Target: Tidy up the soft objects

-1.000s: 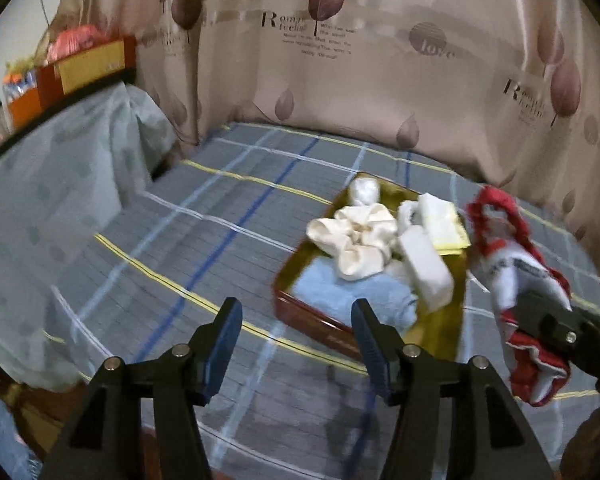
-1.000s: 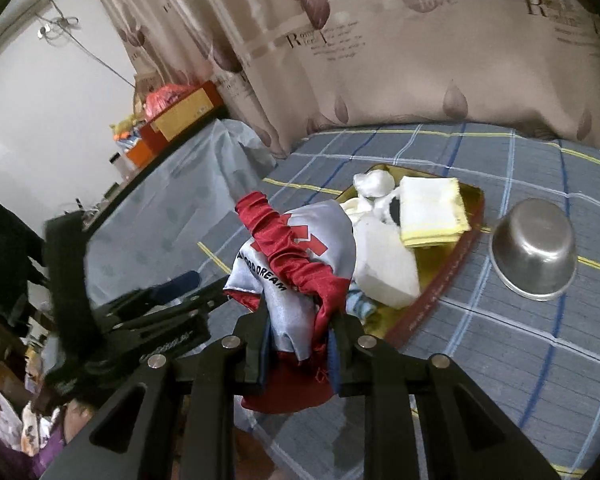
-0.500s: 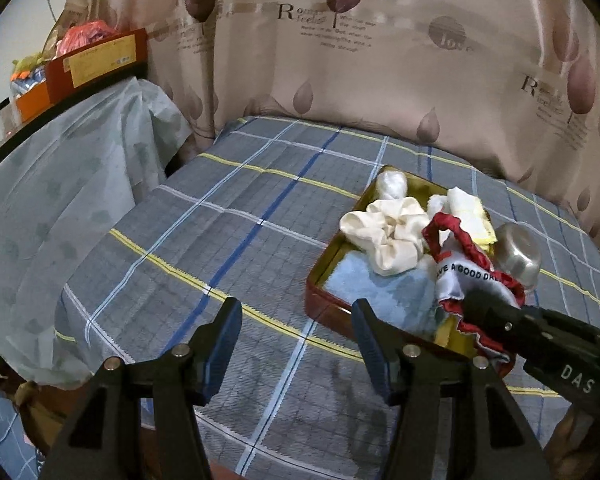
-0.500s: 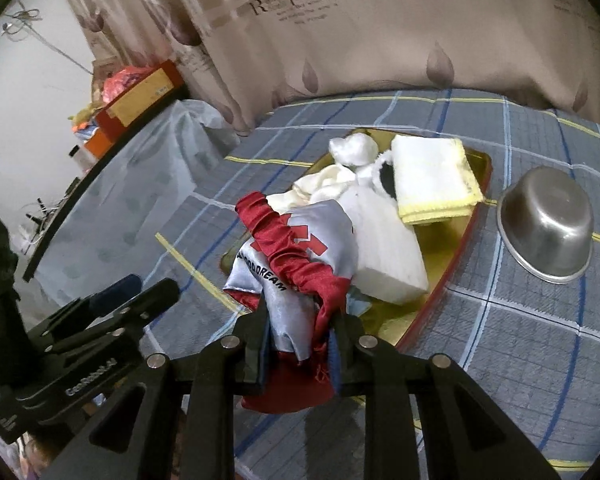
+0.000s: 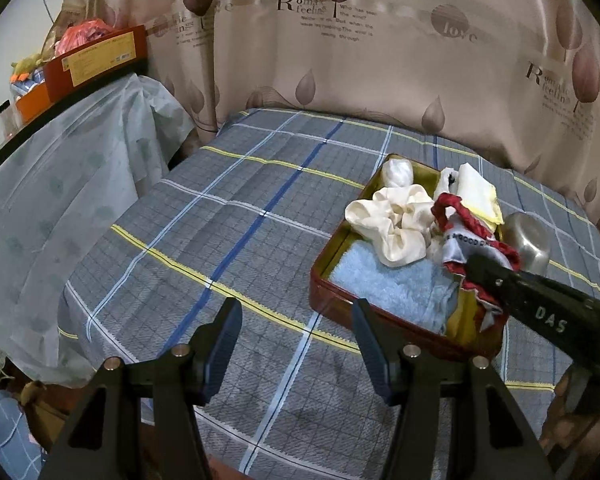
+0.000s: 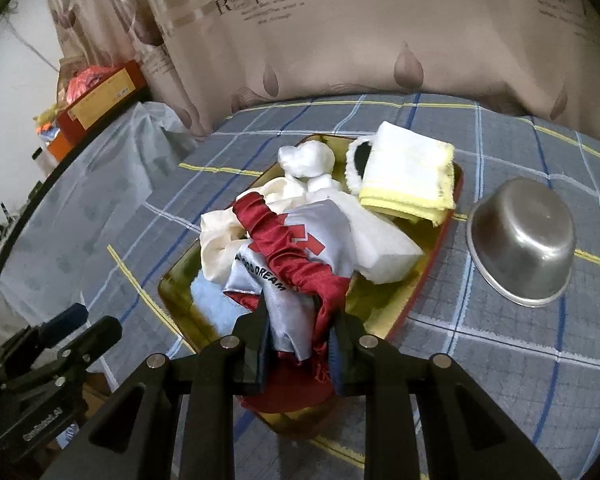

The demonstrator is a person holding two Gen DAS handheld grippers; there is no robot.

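- Red and silver cloth: pinched between the closed fingers of the right gripper, held over the near end of the tray.
- Tray contents: cream cloth, blue towel, yellow-edged cloth.
- Left gripper: fingers spread, empty, near left of the tray.
- Metal bowl: upturned on the plaid cover, right of the tray.

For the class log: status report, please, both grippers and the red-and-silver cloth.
Left gripper open, idle. Right gripper shut on cloth, over the tray. Bowl beside tray, clear.
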